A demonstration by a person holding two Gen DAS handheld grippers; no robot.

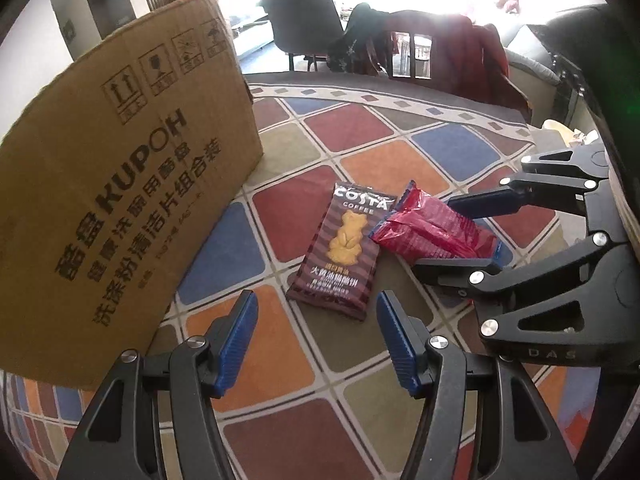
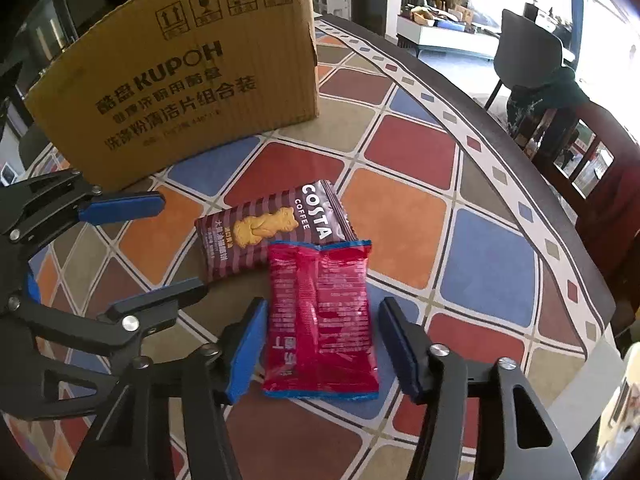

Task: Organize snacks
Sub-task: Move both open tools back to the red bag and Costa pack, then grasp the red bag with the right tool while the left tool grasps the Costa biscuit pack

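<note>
You've got two snack packs lying flat on the checkered tablecloth, right in front of the big cardboard box. The brown striped Costa Coffee cookie pack has a bear-shaped biscuit printed on it, and the shiny red packet with blue edges lies back side up. The red one's top corner overlaps the brown pack's edge, so they're touching.

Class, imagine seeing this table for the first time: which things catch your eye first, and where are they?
A big brown cardboard box stands at the table's far left. Two snack packets lie on the bright chequered tablecloth: a brown Costa biscuit packet, and a red packet overlapping its edge, between the right tongs' blue fingers.
</note>
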